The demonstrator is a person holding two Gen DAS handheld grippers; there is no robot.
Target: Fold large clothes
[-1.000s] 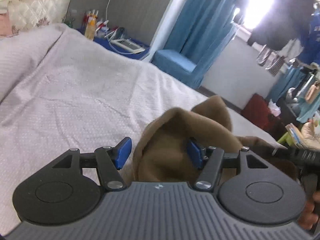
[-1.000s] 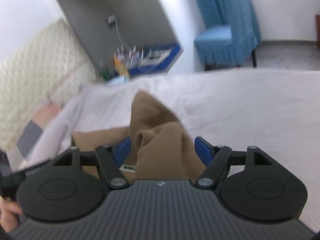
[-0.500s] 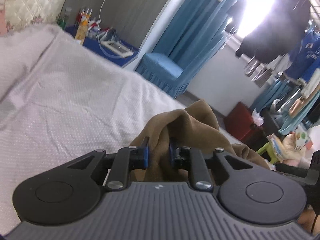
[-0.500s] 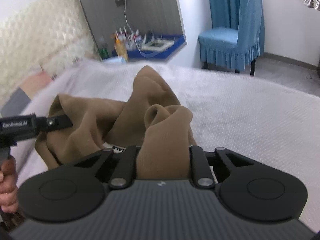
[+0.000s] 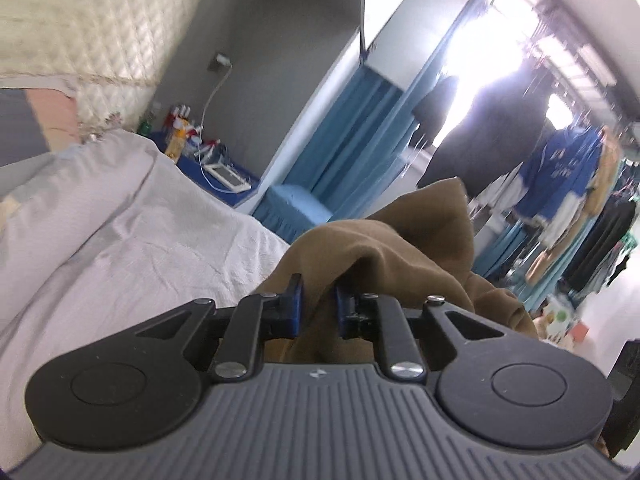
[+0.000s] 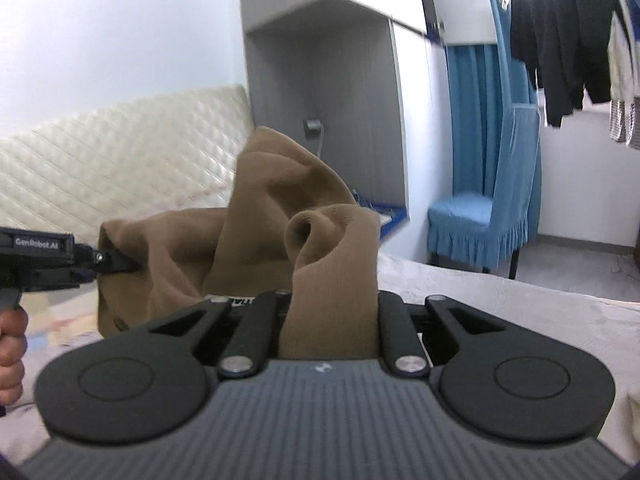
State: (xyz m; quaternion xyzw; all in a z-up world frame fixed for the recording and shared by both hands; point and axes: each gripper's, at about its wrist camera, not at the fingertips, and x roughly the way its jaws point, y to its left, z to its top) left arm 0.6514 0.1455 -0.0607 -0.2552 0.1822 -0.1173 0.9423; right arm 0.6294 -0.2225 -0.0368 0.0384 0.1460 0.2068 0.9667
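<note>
there, brown garment (image 6: 280,216) between both tools

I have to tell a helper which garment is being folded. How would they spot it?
Find the bed with the pale cover. Over it, the left gripper and right gripper pinch a bunched brown garment. It alone is plain brown; the other clothes hang by the window.

We note strong daylight from the window (image 5: 476,60) in the left wrist view, blown to white glare that silhouettes the hanging dark clothes (image 5: 480,148) and washes out detail around them. Both views are smeared by blur, worst on the quilted headboard (image 5: 80,20) and the wardrobe edge (image 6: 384,12). Fisheye distortion bends walls and the blue curtain (image 6: 480,112) towards the frame edges; the room otherwise reads evenly bright with soft shadows
</note>
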